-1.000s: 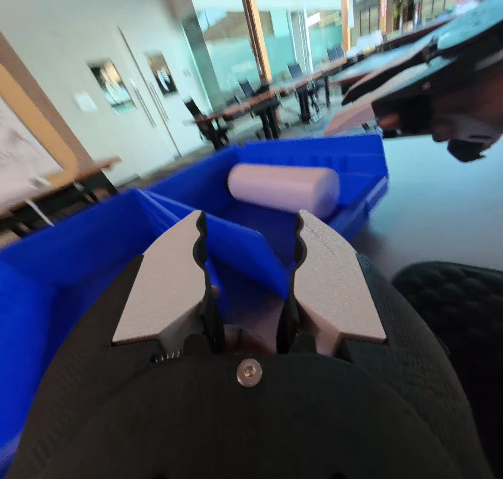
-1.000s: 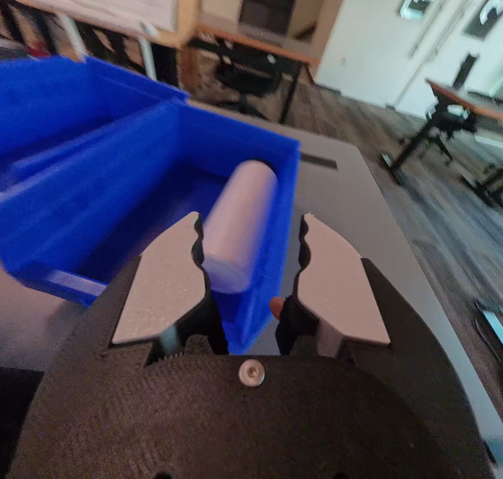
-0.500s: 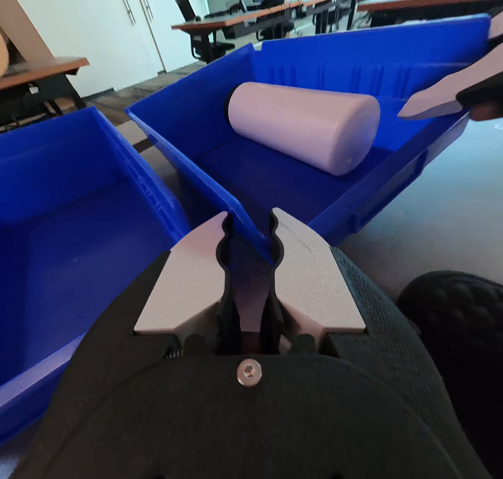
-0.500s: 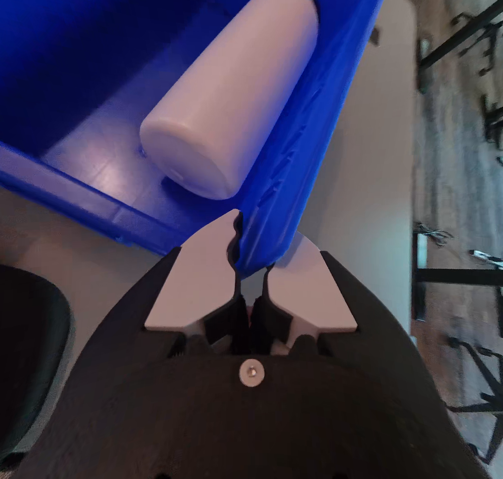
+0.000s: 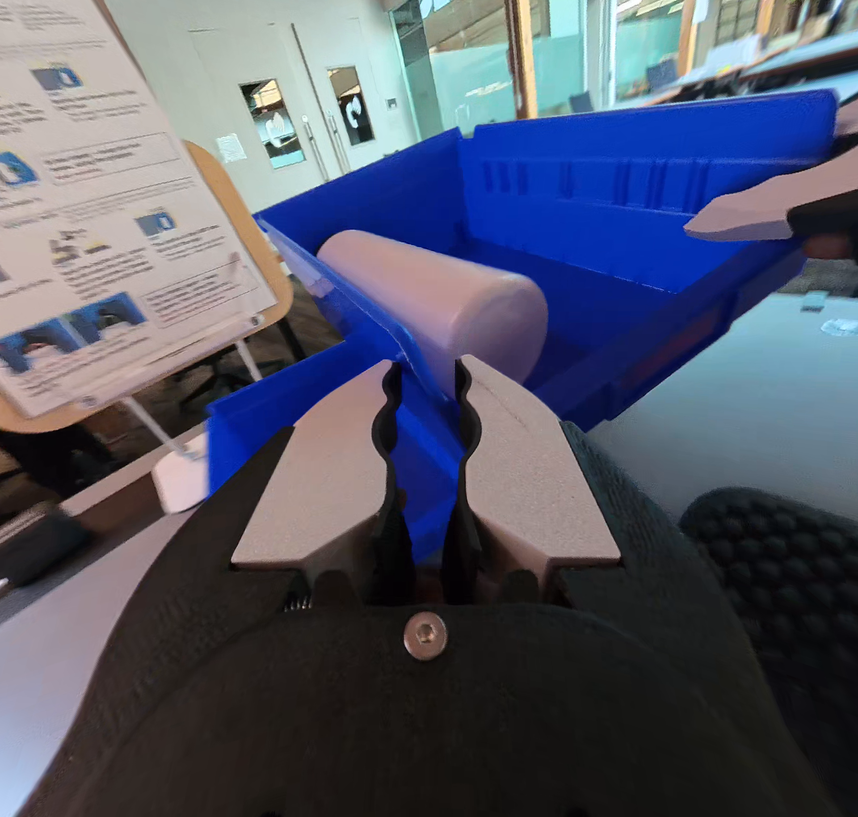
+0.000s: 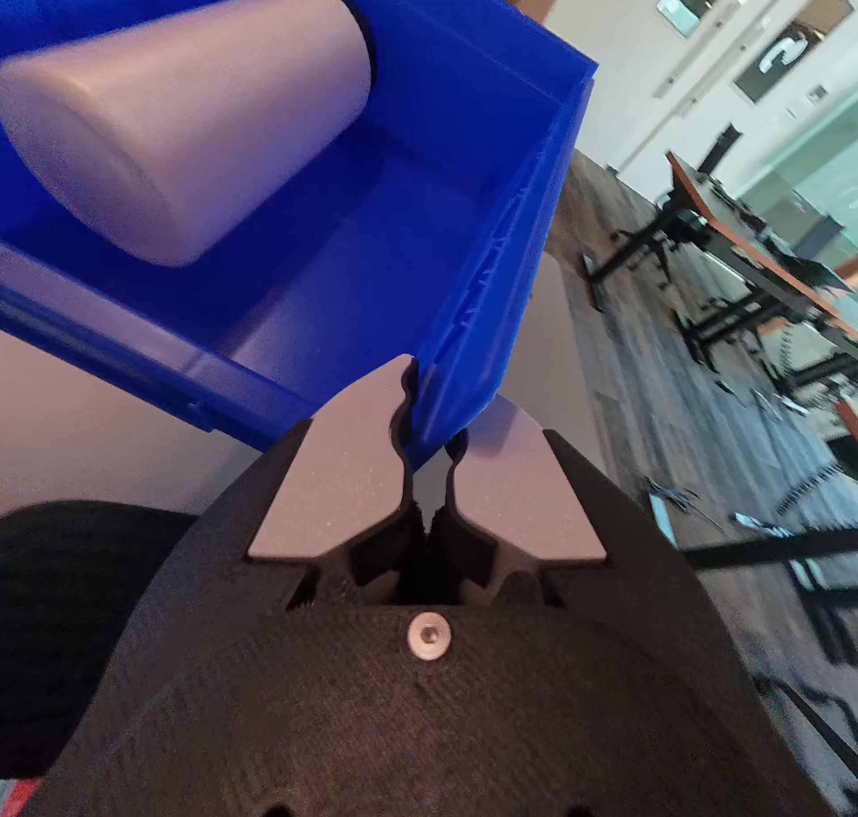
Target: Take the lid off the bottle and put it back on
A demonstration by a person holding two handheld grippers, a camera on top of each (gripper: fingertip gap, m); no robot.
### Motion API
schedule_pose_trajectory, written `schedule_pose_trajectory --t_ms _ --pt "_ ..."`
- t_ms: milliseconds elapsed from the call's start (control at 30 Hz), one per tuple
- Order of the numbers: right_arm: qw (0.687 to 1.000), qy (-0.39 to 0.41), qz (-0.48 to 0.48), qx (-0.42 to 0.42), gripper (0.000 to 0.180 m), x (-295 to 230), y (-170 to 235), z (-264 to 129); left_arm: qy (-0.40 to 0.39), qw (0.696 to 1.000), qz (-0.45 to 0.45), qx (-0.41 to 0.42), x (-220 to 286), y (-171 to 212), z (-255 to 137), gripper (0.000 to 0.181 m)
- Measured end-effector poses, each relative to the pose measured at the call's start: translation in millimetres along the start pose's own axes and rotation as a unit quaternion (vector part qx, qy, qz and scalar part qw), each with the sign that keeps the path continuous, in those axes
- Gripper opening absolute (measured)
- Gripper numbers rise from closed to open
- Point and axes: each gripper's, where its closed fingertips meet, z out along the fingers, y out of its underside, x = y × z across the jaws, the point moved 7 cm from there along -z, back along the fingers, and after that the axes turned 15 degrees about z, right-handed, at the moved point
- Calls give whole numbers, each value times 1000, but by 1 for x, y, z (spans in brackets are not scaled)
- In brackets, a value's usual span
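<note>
A blue bin (image 5: 650,200) is pinched at its corners by the left claw (image 5: 425,377) and right claw (image 6: 429,404). A pale bottle (image 5: 441,302) is seen lying inside, mid-frame.

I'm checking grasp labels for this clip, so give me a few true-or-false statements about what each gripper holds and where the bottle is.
1. The left gripper is clamped on a wall of the blue plastic bin. True.
2. The pale pink cylindrical bottle stands upright on the table. False: it lies on its side inside the bin.
3. The right gripper grips the bin's wall at a corner. True.
4. The right gripper holds the bottle. False: the bottle lies apart from it.
</note>
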Motion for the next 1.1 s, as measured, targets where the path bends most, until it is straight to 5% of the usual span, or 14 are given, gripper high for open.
schedule_pose_trajectory --t_ms 500,867,967,1033,1100 --pt "943 -322 -5 87 10 -287 -4 63 -235 962 48 -134 -106 110 -233 23" --pt "935 -352 -40 1 15 -389 42 101 -306 926 13 -221 -129 218 -265 13" --pt "897 -443 3 -16 33 -402 38 100 -355 888 -11 -291 -143 232 -265 23" --pt "852 -521 29 -41 86 -403 34 94 -363 886 -30 -288 -149 229 -264 40" --pt "847 -524 6 -90 104 -390 36 86 -386 882 -38 -268 -153 217 -268 59"
